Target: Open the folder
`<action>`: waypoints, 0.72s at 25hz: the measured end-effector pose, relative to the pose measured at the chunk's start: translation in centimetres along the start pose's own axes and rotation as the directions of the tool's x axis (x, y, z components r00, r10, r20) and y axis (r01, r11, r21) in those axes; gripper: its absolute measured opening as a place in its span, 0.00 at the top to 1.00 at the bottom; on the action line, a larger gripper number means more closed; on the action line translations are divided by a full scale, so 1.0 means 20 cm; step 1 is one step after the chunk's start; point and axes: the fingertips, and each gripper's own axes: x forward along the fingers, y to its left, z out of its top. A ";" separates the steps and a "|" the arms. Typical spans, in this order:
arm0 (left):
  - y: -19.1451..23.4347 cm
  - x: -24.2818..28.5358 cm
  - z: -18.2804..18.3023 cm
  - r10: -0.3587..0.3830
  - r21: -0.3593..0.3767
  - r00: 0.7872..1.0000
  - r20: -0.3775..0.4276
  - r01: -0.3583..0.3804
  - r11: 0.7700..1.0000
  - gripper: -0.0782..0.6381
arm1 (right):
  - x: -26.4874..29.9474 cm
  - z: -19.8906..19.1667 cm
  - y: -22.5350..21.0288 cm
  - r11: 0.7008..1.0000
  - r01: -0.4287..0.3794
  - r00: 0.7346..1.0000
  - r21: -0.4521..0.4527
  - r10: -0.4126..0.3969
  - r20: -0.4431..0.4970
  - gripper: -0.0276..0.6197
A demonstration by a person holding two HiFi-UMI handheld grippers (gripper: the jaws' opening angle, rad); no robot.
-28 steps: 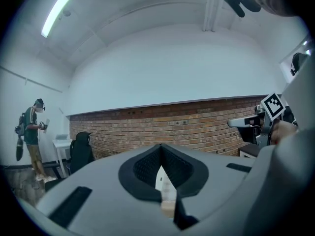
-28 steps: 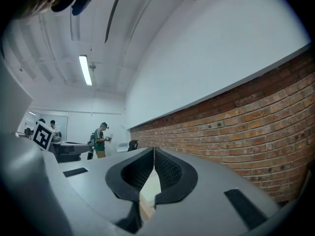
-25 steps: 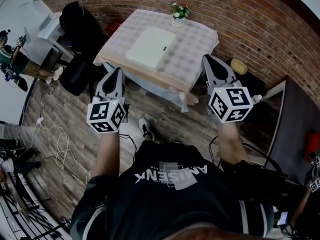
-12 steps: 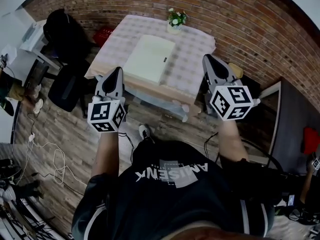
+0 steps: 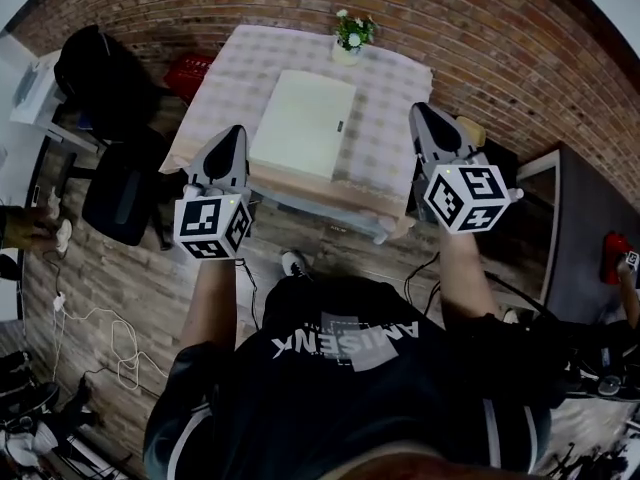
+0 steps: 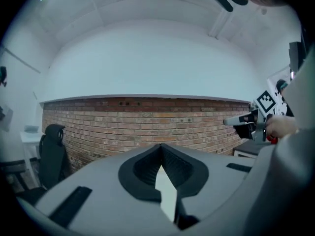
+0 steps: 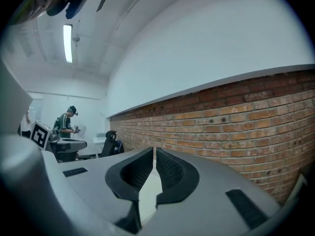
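Both grippers have come closer to the square surface with the checked cloth (image 5: pixel 392 83) than they were a moment ago, because the person holding them has walked up to it. Before, the surface sat a bit off to one side. Now it sits right in front, between the two grippers.

The flat, pale cream folder (image 5: pixel 303 123) lies in the middle of the surface. It is shut, with its cover lying flat. A small white flower pot with green leaves (image 5: pixel 350 36) stands behind it, near the red brick wall (image 5: pixel 500 28).

The left gripper (image 5: pixel 235 133) is held out level, to the left of the folder. Its jaws are pressed together and nothing is between them. The right gripper (image 5: pixel 420 110) is held out to the right of the folder. Its jaws are nearly together too, with only a thin slit, and they hold nothing. Neither gripper touches the folder or the cloth. Their own cameras show only the wall ahead, so both seem to be up in the air.

I think the job has not really begun. Only the walk to the surface is done. What is left, I guess, is the whole opening: one gripper has to go down to the edge of the folder, catch the cover and swing it over.
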 end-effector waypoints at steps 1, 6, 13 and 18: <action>0.02 0.03 0.00 -0.017 -0.016 1.000 0.003 0.017 1.000 0.87 | 0.04 0.00 0.01 1.000 0.009 1.000 0.005 -0.008 -0.003 0.89; 0.12 0.16 -0.08 -0.101 0.005 0.995 -0.019 0.101 0.995 0.87 | 0.23 -0.05 0.02 1.000 0.032 0.999 -0.001 -0.032 -0.033 0.84; 0.26 0.27 -0.18 -0.207 0.053 0.977 -0.057 0.210 0.976 0.87 | 0.45 -0.16 0.01 0.995 0.082 0.993 0.047 -0.078 -0.094 0.78; 0.34 0.33 -0.36 -0.217 0.100 0.968 -0.127 0.230 0.968 0.87 | 0.61 -0.35 -0.08 0.993 0.088 0.983 0.074 -0.075 -0.169 0.78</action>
